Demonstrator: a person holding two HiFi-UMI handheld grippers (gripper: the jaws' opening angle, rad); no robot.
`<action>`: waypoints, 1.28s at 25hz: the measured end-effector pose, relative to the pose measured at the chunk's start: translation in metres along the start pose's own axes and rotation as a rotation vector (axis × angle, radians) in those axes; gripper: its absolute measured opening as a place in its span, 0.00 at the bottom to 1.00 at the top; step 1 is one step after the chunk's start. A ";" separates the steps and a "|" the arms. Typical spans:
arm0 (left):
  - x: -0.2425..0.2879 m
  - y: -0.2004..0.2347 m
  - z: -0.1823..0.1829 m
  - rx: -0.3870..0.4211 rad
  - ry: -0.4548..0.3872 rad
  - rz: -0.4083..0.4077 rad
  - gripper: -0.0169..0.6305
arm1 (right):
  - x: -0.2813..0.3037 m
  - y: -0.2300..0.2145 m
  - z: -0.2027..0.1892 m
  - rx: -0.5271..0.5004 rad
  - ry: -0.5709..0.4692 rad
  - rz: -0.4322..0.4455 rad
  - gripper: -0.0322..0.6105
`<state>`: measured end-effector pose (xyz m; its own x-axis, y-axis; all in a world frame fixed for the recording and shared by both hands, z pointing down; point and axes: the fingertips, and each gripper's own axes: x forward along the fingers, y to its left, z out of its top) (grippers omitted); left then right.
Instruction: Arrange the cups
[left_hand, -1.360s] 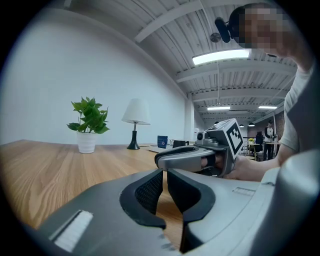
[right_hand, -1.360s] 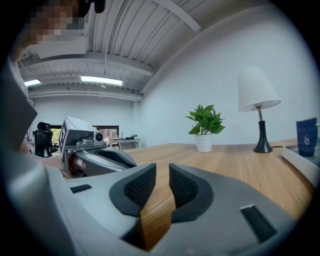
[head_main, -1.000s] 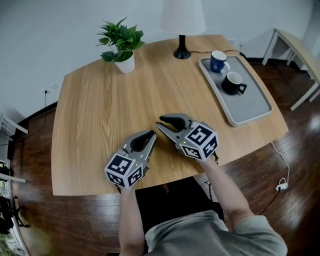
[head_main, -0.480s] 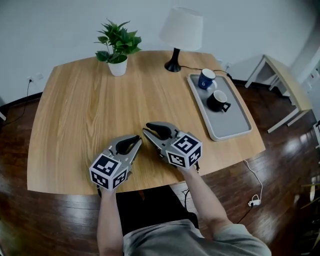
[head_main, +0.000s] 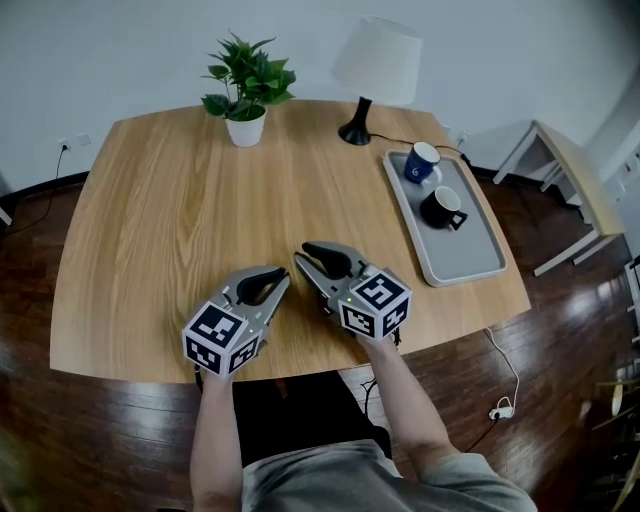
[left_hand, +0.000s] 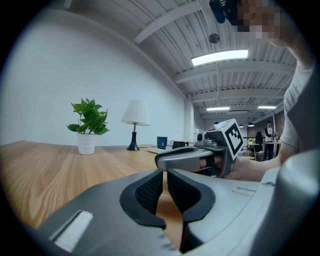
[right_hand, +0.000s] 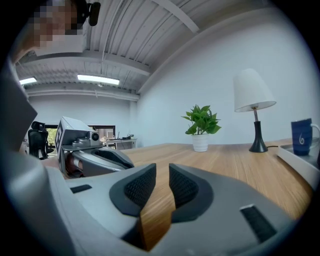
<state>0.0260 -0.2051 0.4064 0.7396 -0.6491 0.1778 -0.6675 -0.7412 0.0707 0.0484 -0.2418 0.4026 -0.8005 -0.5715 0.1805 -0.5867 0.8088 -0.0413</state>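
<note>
- Nothing on the table has shifted since the earlier frames; only the head view's framing drifts a little, and both grippers sit where they were at the near edge.
- The wooden table (head_main: 170, 220) is bare across its middle and left side.
- A grey tray (head_main: 470, 258) lies along the right edge, running toward the far right corner, and holds both cups.
- A white lamp (head_main: 375, 62) stands at the far edge beside the tray's far end, with its cord trailing past that end.
- A potted plant (head_main: 247, 85) stands at the far edge, left of the lamp.
- The left gripper (left_hand: 164, 174) has its jaws pressed together with nothing between them.
- The right gripper (right_hand: 162, 170) lies just beside it, also closed and empty.
- The black cup (head_main: 440, 207) sits mid-tray, glossy, with its handle toward the table's right edge.
- The blue cup (head_main: 421, 162) sits at the tray's far end, with a white inside and a small white mark.
- Likely risks: the cups stand near each other, so a reach for one could knock the other. Their smooth glaze may slip in the pads, and the cord or the tray's raised rim could snag a low approach.
</note>
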 end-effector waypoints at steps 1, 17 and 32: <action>0.000 0.001 0.001 0.002 0.000 0.000 0.09 | 0.001 0.000 0.001 -0.001 -0.001 0.005 0.17; 0.000 0.001 -0.002 -0.002 0.003 -0.001 0.09 | 0.002 0.005 -0.002 0.001 0.006 0.029 0.17; 0.000 0.002 0.001 0.004 -0.001 0.000 0.08 | 0.002 0.005 0.001 -0.003 0.001 0.028 0.17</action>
<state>0.0248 -0.2069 0.4056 0.7397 -0.6492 0.1772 -0.6672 -0.7419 0.0671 0.0436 -0.2398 0.4015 -0.8164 -0.5485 0.1808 -0.5638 0.8248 -0.0434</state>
